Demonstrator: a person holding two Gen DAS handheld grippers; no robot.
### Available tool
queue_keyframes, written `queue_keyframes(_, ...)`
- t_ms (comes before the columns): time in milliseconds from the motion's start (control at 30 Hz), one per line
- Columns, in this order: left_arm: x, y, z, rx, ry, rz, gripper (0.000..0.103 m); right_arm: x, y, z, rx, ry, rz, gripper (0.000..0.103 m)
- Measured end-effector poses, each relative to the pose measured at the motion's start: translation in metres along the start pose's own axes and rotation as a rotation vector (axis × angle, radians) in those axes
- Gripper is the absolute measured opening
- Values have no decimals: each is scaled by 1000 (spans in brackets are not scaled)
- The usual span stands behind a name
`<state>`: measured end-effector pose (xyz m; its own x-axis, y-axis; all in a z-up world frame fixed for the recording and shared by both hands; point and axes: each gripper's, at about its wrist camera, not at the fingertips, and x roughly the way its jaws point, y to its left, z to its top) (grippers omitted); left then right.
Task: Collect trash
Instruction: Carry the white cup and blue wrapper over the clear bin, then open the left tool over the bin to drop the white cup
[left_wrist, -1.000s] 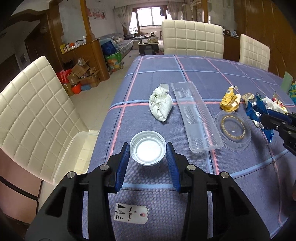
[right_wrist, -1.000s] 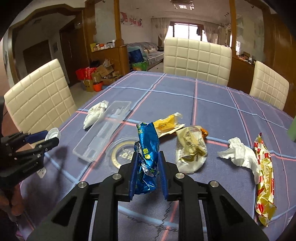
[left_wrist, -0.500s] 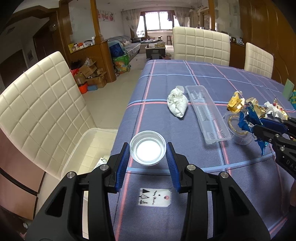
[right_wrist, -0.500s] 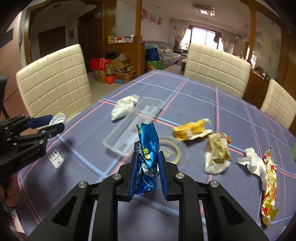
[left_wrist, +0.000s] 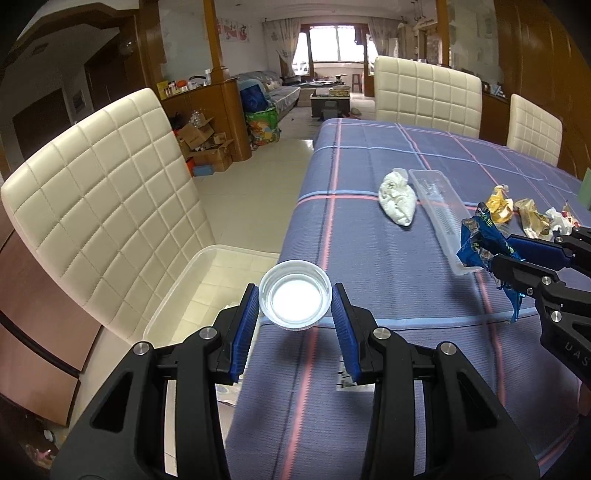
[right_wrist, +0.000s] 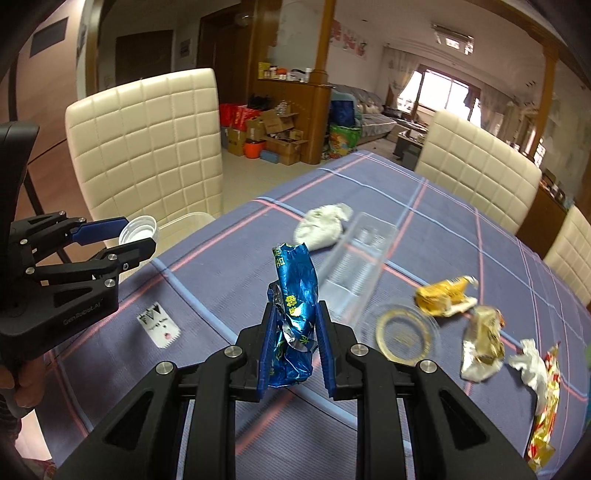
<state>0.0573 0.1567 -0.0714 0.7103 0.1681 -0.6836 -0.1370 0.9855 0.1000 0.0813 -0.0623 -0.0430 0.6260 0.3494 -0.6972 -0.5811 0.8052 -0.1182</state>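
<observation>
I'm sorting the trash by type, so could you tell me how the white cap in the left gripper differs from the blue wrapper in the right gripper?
The white cap is a rigid round shape; the blue wrapper is crumpled foil. The cap is plain white, the wrapper shiny blue with yellow print. The cap lies level, open side up, between the left gripper's pads, while the wrapper stands upright, rising above the right gripper. Both are held clear above the table.
</observation>
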Motion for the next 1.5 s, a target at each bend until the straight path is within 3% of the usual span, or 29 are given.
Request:
queue_keyframes(933,14,73,-11,-108,28,109,42,44,100,58,-229,-17,77,21)
queue_keyframes(1500,39,95,-8,-140,58,138,42,79,112,77,-253,-8,76,21)
